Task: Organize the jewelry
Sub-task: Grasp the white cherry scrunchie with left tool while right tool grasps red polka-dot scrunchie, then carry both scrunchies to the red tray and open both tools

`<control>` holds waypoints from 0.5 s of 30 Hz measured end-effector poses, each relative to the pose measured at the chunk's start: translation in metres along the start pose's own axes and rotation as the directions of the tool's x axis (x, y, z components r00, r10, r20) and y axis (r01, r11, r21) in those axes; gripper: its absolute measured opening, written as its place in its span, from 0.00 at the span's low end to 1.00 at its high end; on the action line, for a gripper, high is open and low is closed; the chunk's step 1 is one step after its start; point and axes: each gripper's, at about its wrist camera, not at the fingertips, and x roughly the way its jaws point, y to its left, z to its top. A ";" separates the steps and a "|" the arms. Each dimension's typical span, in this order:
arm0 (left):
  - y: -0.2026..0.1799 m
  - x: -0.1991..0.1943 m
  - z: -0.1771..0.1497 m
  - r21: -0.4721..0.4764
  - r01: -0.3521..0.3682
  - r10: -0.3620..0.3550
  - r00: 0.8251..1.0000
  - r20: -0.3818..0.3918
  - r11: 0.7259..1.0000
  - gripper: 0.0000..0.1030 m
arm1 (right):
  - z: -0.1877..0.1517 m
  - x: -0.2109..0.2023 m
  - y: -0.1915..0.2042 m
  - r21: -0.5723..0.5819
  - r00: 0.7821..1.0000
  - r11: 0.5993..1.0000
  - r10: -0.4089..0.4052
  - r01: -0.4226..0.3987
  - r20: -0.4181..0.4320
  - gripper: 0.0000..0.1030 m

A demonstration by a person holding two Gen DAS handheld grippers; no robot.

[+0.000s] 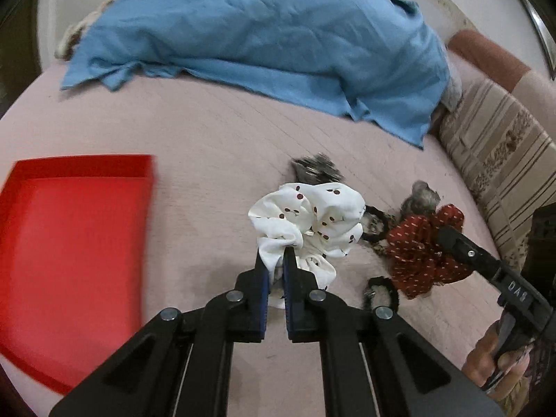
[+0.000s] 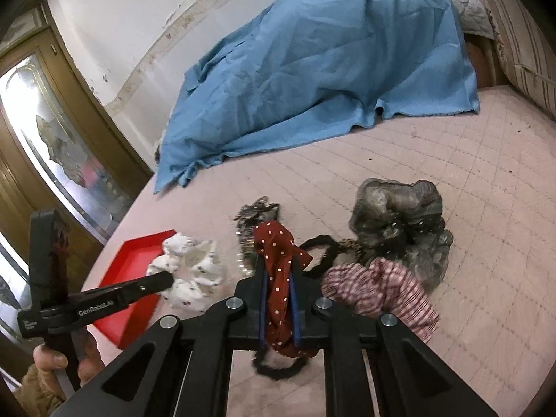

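The white fabric scrunchie printed with small cherries [image 1: 307, 222] lies on the pink quilted bed [image 1: 208, 139], its edge pinched in the closed jaws of the left gripper [image 1: 275, 260], angled downward. The right gripper [image 2: 278, 278], marked "GenRobot.AI" and "DAS", clamps the dark red white-dotted fabric scrunchie [image 2: 279, 260]. A red plastic tray [image 1: 69, 243] sits left.

White cherry-print scrunchie [image 1: 309, 215]; red white-dotted scrunchie [image 2: 278, 260]; red tray [image 1: 69, 243]; blue cloth [image 1: 260, 41].
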 end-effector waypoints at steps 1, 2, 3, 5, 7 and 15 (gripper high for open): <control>0.013 -0.009 0.000 -0.017 -0.005 0.005 1.000 0.016 1.000 0.07 | 0.001 -0.003 0.004 0.014 1.000 1.000 0.016 -0.016 0.000 0.11; 0.025 -0.016 0.000 -0.032 -0.010 0.010 1.000 0.027 0.999 0.07 | 0.001 -0.005 0.008 0.027 1.000 0.999 0.028 -0.028 0.002 0.11; 0.039 -0.022 0.000 -0.053 -0.019 0.021 0.999 0.042 0.998 0.07 | 0.001 -0.007 0.011 0.043 0.999 0.998 0.042 -0.042 0.003 0.11; 0.065 -0.031 0.003 -0.094 -0.038 0.044 0.997 0.058 0.995 0.07 | 0.001 -0.006 0.021 0.078 0.997 0.994 0.074 -0.073 -0.006 0.11; 0.098 -0.040 0.005 -0.157 -0.057 0.069 0.995 0.070 0.986 0.07 | 0.002 0.002 0.038 0.085 0.995 0.992 0.096 -0.093 -0.032 0.11; 0.203 -0.048 0.018 -0.308 -0.168 0.196 0.979 0.060 0.936 0.07 | 0.010 0.057 0.140 -0.031 0.978 0.989 0.139 -0.145 -0.153 0.11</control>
